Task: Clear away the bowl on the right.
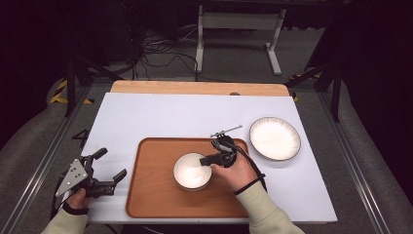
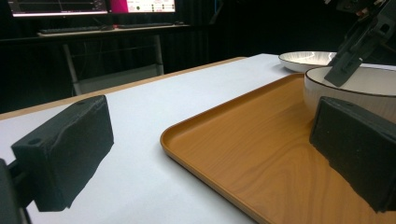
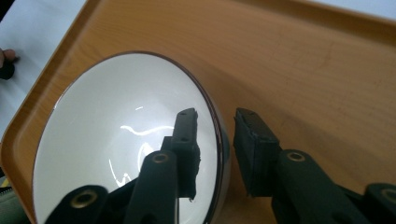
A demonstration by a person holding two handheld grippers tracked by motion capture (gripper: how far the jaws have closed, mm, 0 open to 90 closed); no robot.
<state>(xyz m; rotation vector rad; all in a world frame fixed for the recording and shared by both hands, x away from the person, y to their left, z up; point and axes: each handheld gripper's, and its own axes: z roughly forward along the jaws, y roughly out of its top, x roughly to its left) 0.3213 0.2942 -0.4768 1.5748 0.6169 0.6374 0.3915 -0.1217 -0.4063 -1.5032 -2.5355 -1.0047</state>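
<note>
A white bowl (image 1: 192, 170) with a dark rim stands upright in the middle of a wooden tray (image 1: 156, 195). My right gripper (image 1: 213, 161) reaches over the bowl's right edge. In the right gripper view, one jaw of the right gripper (image 3: 217, 135) is inside the bowl (image 3: 116, 140) and the other outside it. The rim runs between them with a small gap on each side, so the jaws are open. My left gripper (image 1: 112, 163) rests on the white table cover left of the tray, open and empty. Its view looks across the tray (image 2: 224, 140) to the bowl (image 2: 364, 86).
A white plate (image 1: 275, 139) with a dark rim lies on the table cover right of the tray's far corner. The tray's raised lip (image 3: 28, 126) runs close behind the bowl. A white-framed stand (image 1: 238, 29) and cables are on the floor beyond the table.
</note>
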